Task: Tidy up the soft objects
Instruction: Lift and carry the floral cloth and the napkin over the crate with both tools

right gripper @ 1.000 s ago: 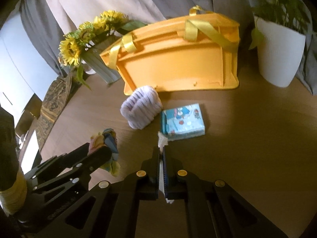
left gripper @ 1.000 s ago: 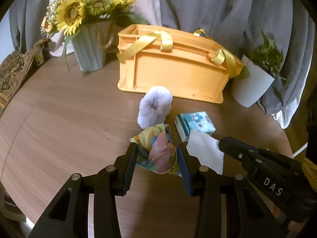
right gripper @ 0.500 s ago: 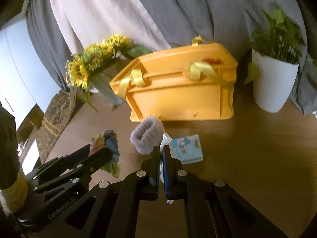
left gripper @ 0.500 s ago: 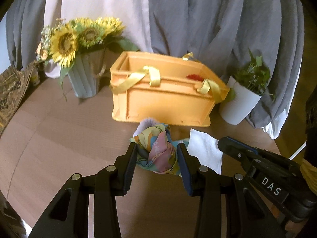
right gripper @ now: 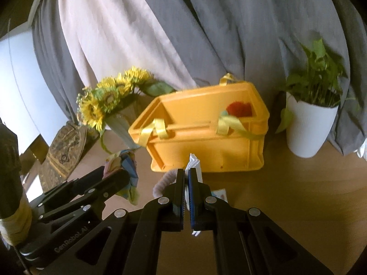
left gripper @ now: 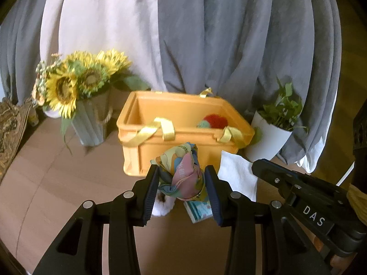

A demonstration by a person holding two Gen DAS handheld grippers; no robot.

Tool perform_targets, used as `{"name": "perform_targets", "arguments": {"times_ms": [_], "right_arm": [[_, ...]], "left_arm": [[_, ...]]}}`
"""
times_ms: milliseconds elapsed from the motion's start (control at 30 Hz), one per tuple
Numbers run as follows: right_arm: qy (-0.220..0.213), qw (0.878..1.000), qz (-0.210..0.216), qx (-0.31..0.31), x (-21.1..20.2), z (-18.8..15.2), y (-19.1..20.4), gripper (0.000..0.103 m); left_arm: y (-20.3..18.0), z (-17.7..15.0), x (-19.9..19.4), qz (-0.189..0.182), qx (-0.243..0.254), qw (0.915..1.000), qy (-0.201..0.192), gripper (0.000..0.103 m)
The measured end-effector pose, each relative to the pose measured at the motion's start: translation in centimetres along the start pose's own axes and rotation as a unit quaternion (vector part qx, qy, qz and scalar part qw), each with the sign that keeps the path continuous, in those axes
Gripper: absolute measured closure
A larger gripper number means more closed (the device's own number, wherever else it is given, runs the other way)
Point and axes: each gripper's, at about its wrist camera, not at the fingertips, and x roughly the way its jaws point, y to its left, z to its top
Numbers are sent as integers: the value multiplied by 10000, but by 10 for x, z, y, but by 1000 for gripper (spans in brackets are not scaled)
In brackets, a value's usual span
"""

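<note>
Grey and pale curtains [left gripper: 206, 45] hang behind the wooden counter [left gripper: 57, 183], where a vase of sunflowers [left gripper: 78, 87] stands to the left of an orange crate [left gripper: 183, 142] and a potted plant [left gripper: 275, 123] in a white pot to its right. Yellow ribbon handles [left gripper: 160, 128] drape over the crate's near wall; inside, at the right end, lie a red fluffy thing [left gripper: 215, 120] and something teal. On the counter in front of the crate rest a pale fuzzy roll [right gripper: 162, 183] and a blue tissue pack [left gripper: 198, 208], largely hidden behind the fingers. The left hand-held gripper [left gripper: 182, 184] is clamped on a crumpled colourful cloth [left gripper: 183, 171]; the right hand-held gripper [right gripper: 186, 192] is pinched together on a white tissue [left gripper: 238, 174], both held above the counter near the crate's front
</note>
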Motion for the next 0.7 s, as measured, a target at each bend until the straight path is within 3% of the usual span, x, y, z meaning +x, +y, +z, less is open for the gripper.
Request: {"name": "perform_targets", "arguments": {"times_ms": [700], "right_arm": [[-838,9962,-185,-139,-13,60,17,99]], "left_arm": [[4,62,1,-234,317,9973,-620,63]]}}
